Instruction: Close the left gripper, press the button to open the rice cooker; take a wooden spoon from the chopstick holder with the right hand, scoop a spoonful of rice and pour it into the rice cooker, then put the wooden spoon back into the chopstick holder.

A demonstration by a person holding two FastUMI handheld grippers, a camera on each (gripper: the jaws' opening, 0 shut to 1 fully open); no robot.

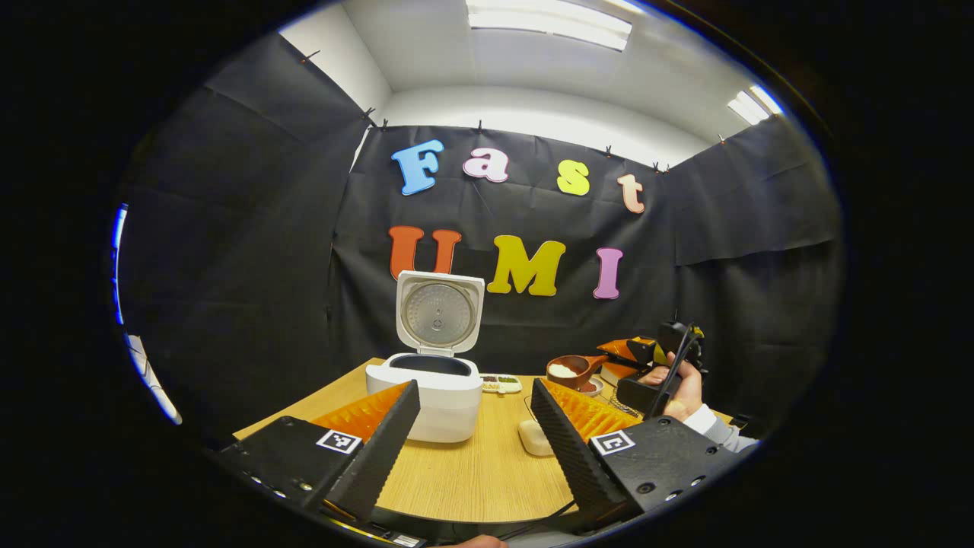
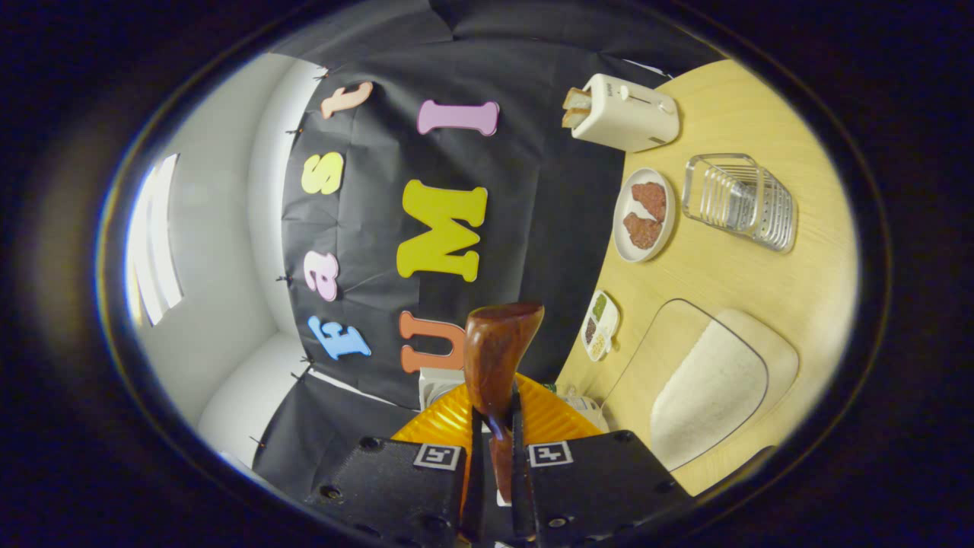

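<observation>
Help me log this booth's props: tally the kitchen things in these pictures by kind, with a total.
Appliances: 2 (rice cooker, toaster)
Dishes and containers: 3 (plate, divided tray, rice container)
Wire holder: 1
Wooden spoon: 1
Total: 7

One rice cooker (image 1: 434, 380), one wooden spoon (image 2: 496, 358), one toaster (image 2: 624, 113), one wire rack (image 2: 740, 201), one plate (image 2: 644, 215) (two meat pieces on it), one compartment dish (image 2: 599, 325), two grippers.
</observation>
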